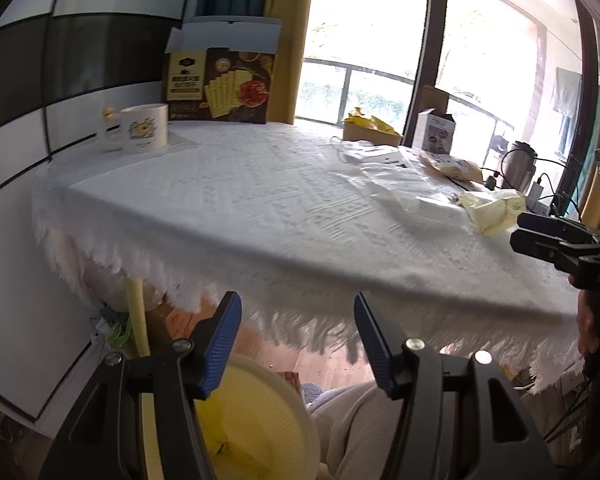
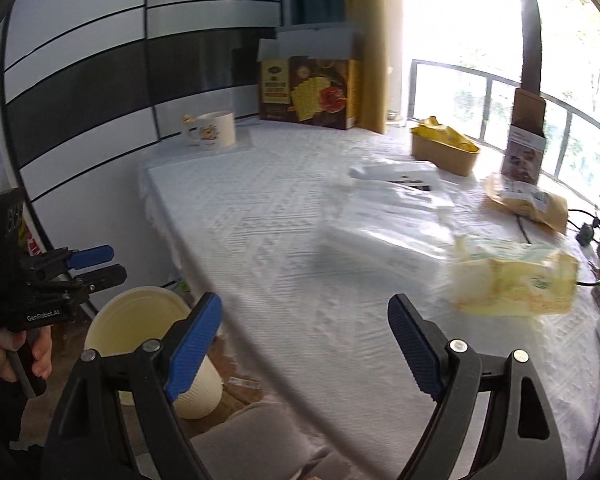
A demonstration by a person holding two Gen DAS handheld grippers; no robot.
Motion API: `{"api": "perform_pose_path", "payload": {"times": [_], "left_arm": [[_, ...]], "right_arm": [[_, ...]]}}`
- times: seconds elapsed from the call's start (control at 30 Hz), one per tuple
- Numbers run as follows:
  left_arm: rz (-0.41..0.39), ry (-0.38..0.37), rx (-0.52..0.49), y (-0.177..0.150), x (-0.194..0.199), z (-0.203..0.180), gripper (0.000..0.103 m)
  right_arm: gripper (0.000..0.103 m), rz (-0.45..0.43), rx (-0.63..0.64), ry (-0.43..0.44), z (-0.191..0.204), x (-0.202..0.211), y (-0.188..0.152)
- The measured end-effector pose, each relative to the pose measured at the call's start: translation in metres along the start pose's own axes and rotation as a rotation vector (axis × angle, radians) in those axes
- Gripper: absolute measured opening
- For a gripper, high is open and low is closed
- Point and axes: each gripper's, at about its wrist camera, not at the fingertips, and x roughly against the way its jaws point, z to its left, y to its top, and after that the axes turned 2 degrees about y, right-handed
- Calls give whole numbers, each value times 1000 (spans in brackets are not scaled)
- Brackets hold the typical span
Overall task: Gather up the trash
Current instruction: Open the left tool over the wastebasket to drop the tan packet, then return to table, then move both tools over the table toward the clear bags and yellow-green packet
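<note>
A cream waste bin (image 2: 140, 312) with yellow trash inside (image 1: 236, 432) stands on the floor at the table's near left edge. My left gripper (image 1: 296, 320) is open and empty, above the bin in front of the table edge; it also shows in the right wrist view (image 2: 100, 266). My right gripper (image 2: 304, 320) is open and empty over the near table; it also shows in the left wrist view (image 1: 532, 232). A crumpled pale yellow wrapper (image 2: 512, 280) lies just ahead-right of it, also seen in the left wrist view (image 1: 492, 210). A clear plastic bag (image 2: 396, 220) lies beyond.
The white tablecloth (image 2: 268, 248) covers the table. At the back stand a cracker box (image 2: 312, 88), a mug (image 2: 212, 128), a brown tub with yellow wrappers (image 2: 444, 148), a small open carton (image 2: 526, 148) and a tan pouch (image 2: 528, 200). Cables (image 2: 584, 232) run at right.
</note>
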Motion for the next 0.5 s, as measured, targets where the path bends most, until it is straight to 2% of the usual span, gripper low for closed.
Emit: {"api": "perform_pose_path", "payload": {"times": [0.5], "left_arm": [[-7,-89,-77,32,-35,-59,60]], "right_arm": [[84,-42,-85,-103,-72,31,-4]]}}
